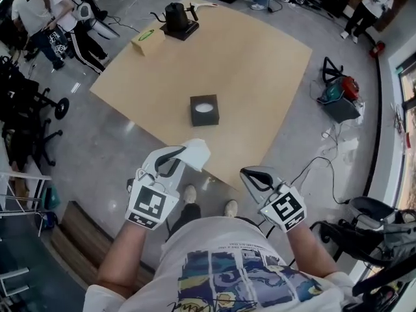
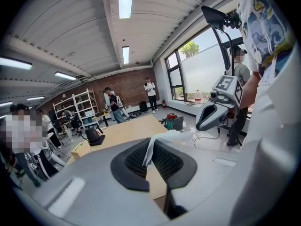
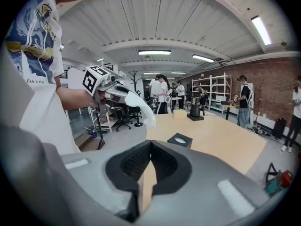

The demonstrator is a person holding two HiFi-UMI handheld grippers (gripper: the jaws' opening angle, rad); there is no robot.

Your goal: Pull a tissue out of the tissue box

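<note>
One tissue (image 1: 197, 155) sits pinched in your closed left claw (image 1: 184, 152), held well clear of the box (image 1: 204, 110) so it's free; right claw (image 1: 251, 173) closed, empty.

Left hand-held gripper (image 1: 184, 155) clamped shut; right hand-held gripper (image 1: 252, 173) closed.

A tan counter (image 1: 260, 70) carries a black gooseneck kettle (image 1: 175, 15) on a dark square base near its far edge, with a small cardboard box (image 1: 147, 41) just beside it. Black office chairs (image 1: 29, 119) stand at the left. At the right, cables (image 1: 325, 164) and a red-and-teal bundle (image 1: 341, 90) lie on the grey floor. Shelving (image 2: 77, 105) lines a brick wall (image 2: 131, 84).
</note>
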